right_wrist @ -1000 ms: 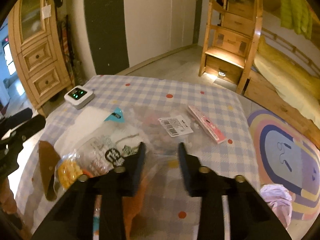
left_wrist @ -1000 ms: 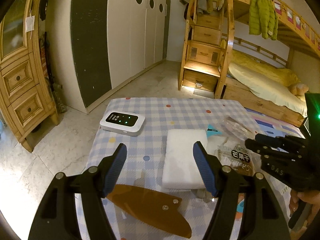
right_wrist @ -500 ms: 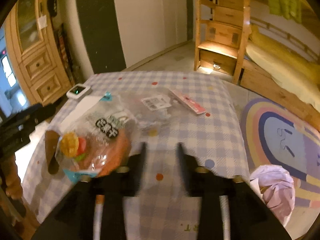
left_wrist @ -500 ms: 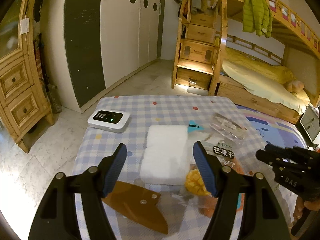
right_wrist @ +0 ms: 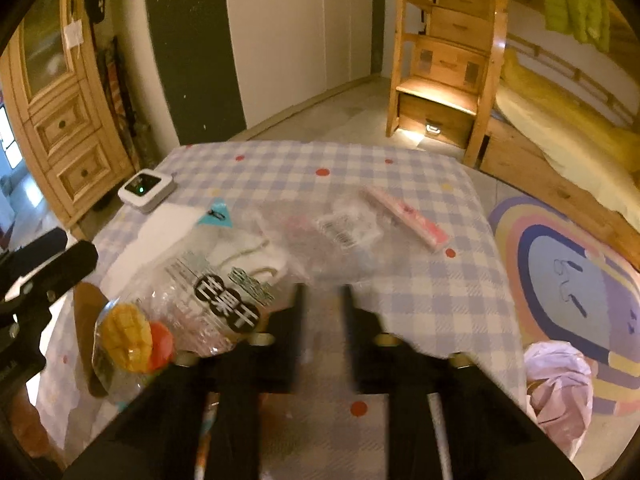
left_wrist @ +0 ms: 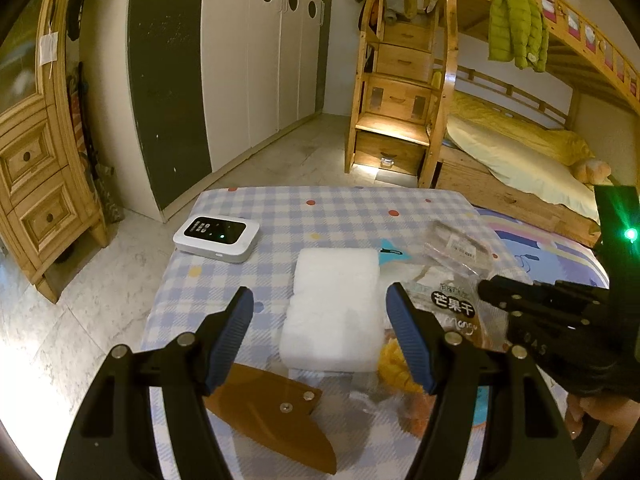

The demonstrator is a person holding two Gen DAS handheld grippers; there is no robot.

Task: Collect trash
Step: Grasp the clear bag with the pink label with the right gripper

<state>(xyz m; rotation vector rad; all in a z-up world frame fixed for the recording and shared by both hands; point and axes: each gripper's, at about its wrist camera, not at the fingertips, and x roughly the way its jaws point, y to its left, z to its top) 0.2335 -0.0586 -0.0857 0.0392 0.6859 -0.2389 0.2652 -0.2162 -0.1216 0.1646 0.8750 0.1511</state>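
A crinkled mango snack bag [right_wrist: 172,320] lies on the checked table [right_wrist: 420,184], also in the left wrist view [left_wrist: 452,312]. A clear wrapper with a barcode label [right_wrist: 344,228] and a pink wrapper [right_wrist: 408,220] lie farther back. My right gripper [right_wrist: 322,300] hovers open over the table just right of the snack bag, with a narrow gap and nothing between the fingers. My left gripper [left_wrist: 320,336] is open wide and empty above a white foam block [left_wrist: 334,304]. The right gripper shows at the right of the left wrist view [left_wrist: 544,312].
A white device with a green light [left_wrist: 216,238] sits at the table's left edge. A brown leaf-shaped sheath [left_wrist: 268,412] lies near the front. A pale pink trash bag [right_wrist: 556,384] sits on the rug by the table's right side. A bunk bed stands behind.
My right gripper pulled back and up, then came down toward the table again beside the snack bag, which has shifted to the left. My left gripper swayed slightly and stayed open.
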